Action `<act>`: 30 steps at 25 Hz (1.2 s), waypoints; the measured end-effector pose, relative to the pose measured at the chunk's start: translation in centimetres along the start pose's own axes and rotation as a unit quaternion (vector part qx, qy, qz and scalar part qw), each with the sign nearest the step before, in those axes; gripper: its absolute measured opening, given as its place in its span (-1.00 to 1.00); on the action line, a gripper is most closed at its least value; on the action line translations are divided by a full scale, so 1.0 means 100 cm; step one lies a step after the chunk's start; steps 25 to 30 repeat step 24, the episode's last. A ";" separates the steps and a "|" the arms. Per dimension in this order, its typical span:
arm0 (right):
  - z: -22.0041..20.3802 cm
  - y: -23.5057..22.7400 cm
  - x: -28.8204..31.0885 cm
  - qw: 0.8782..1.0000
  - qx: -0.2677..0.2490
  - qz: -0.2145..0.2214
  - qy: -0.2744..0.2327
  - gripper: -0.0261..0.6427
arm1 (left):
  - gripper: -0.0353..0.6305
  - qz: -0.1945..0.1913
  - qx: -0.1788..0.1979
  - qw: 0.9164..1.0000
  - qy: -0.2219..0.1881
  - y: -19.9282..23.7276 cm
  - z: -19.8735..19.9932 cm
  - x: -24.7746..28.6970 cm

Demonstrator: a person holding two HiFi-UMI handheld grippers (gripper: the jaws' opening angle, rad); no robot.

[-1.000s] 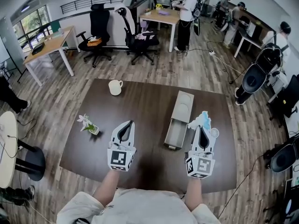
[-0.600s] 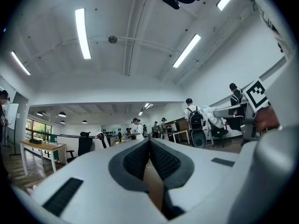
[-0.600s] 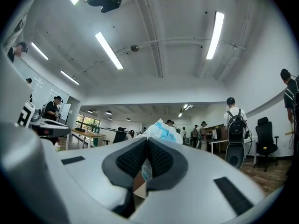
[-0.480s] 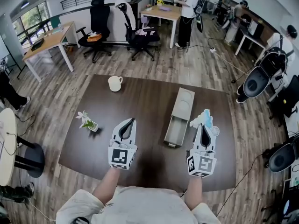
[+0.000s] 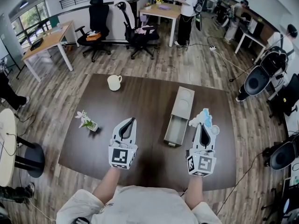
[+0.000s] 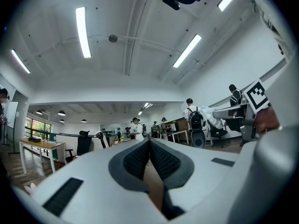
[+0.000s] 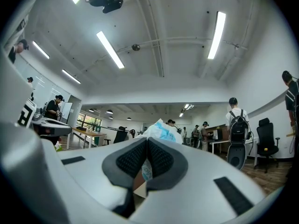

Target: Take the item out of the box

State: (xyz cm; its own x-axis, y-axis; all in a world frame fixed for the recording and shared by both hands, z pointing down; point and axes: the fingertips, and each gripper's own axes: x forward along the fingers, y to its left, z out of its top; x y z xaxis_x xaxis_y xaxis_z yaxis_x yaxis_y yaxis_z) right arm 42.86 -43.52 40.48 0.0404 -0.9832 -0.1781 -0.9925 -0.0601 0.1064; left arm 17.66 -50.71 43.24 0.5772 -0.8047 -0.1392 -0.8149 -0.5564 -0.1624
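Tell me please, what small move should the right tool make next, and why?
Probably lower the right tool and lay the white-and-blue packet on the table right of the box. The packet is already pinched outside the box, whose drawer stands open and looks empty.

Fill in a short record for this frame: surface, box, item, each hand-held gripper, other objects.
surface: dark table
box: grey box, its drawer slid out toward the person, nothing visible inside
item: white-and-blue packet, out of the box, to its right
left hand-held gripper: shut, empty
right hand-held gripper: shut on the packet
other objects: white mug, far side; flower vase, left
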 end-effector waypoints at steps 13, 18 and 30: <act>-0.006 0.010 0.000 1.000 0.003 0.006 0.011 -0.92 | -0.88 -0.007 -0.008 1.000 0.005 -0.003 -0.008 -0.004; -0.005 0.009 0.001 1.000 -0.003 0.004 0.014 -0.91 | -0.88 -0.007 -0.011 1.000 0.005 -0.003 -0.008 -0.004; -0.005 0.008 0.001 1.000 -0.013 0.000 0.022 -0.91 | -0.88 -0.003 -0.016 1.000 0.005 0.000 -0.006 -0.003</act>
